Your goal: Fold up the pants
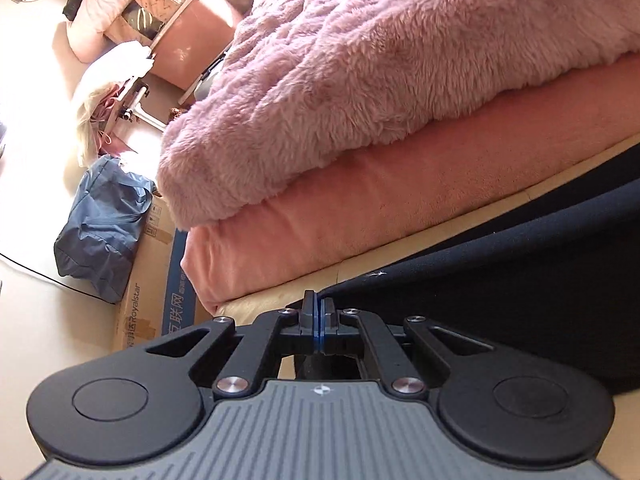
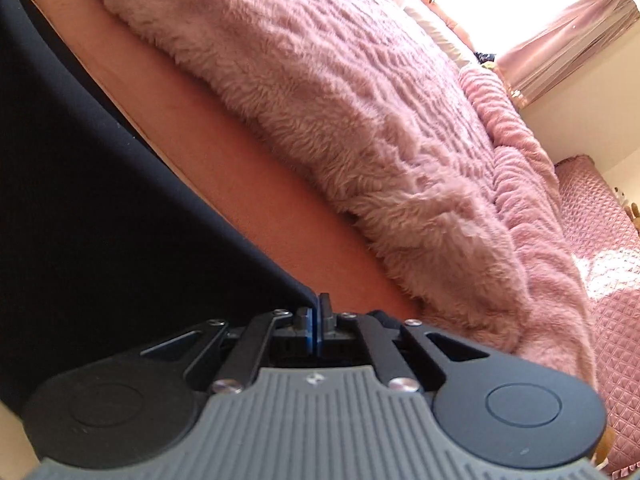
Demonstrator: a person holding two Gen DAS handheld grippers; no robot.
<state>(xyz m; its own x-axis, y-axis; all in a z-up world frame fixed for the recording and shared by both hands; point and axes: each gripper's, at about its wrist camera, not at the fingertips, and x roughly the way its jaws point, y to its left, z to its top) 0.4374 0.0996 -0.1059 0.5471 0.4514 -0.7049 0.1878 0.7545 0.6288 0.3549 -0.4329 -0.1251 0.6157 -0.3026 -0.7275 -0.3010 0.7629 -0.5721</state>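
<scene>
The dark navy pants (image 1: 520,280) lie on the bed and stretch to the right of my left gripper (image 1: 319,308), whose jaws are shut on a corner of the cloth. In the right wrist view the same pants (image 2: 100,200) spread to the left, and my right gripper (image 2: 316,312) is shut on another corner. Both grippers hold the fabric low, near the bed surface.
A fluffy pink blanket (image 1: 380,80) lies on a salmon sheet (image 1: 360,220) just beyond the pants; it also shows in the right wrist view (image 2: 340,120). A cardboard box (image 1: 148,280), a blue bag (image 1: 100,232) and clutter stand on the floor at left. Curtains (image 2: 568,40) hang far right.
</scene>
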